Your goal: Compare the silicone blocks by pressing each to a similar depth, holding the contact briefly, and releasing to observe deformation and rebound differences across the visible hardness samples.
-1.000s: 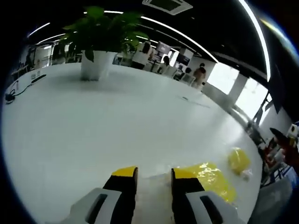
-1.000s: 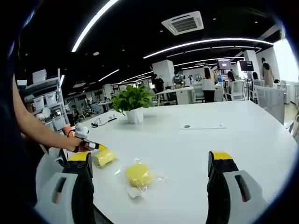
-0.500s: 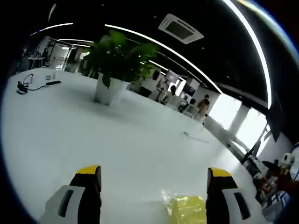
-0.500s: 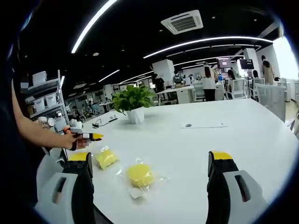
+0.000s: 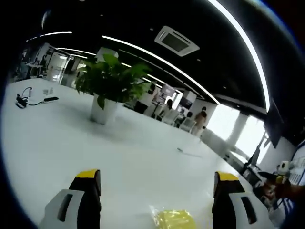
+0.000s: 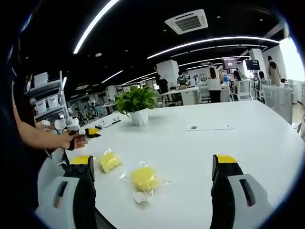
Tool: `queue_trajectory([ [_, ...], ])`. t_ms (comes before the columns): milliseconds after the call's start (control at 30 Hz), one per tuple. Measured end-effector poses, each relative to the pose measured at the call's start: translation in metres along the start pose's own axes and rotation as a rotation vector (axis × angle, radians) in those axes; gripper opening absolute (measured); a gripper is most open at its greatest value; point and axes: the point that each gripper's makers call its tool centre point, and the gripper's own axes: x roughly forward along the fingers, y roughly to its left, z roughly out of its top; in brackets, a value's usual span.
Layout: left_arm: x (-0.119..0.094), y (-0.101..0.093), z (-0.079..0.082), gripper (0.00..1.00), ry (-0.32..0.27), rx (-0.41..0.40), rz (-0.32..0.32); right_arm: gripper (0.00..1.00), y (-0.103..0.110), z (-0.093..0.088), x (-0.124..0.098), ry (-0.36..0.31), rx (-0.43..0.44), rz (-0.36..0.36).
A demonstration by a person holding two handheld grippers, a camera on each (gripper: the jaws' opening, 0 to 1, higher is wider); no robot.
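Two yellow silicone samples in clear bags on the white desk (image 6: 228,143): a rounder block (image 6: 144,178) near the middle, a smaller block (image 6: 109,161) to its left, near the desk edge, the two apart from each other. In the left gripper view, one bagged yellow block (image 5: 175,219) low between the yellow-tipped jaws, nearer the right one, not touched by either.

Left tongs (image 5: 155,181) spread wide, holding nothing, lifted clear of the desk. Seen from the right gripper view, the left tongs (image 6: 90,132) held in a hand (image 6: 71,140) above and beyond the smaller block. Right tongs (image 6: 152,164) also wide, empty, hovering with the rounder block between the jaws but ahead of them.

Likely between presses: one release done or about to be followed by the next contact.

To do the next press well:
- Lower straight down onto the middle of a block, not its edge, to avoid sliding it on the slick bag.
- Narrow the jaws first, or press with one flat tip, for an even dent.
- Match the depth used on the other sample, by eye against the block's height.
- Hold still briefly, then lift cleanly and keep the camera on the dent while it recovers.

Potted plant (image 6: 136,106) and paper sheet (image 6: 209,127) well away, no obstacle.
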Motion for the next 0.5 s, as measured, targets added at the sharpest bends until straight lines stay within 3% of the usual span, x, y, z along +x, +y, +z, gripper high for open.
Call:
queue_trajectory([
  [333, 0.001, -0.013, -0.001, 1.00, -0.006, -0.017, -0.026, 0.96, 0.004, 0.002, 0.006, -0.001, -0.006, 0.015],
  [500, 0.005, -0.021, -0.008, 1.00, 0.031, 0.056, -0.042, 0.96, 0.002, 0.000, 0.006, 0.003, -0.006, 0.009],
])
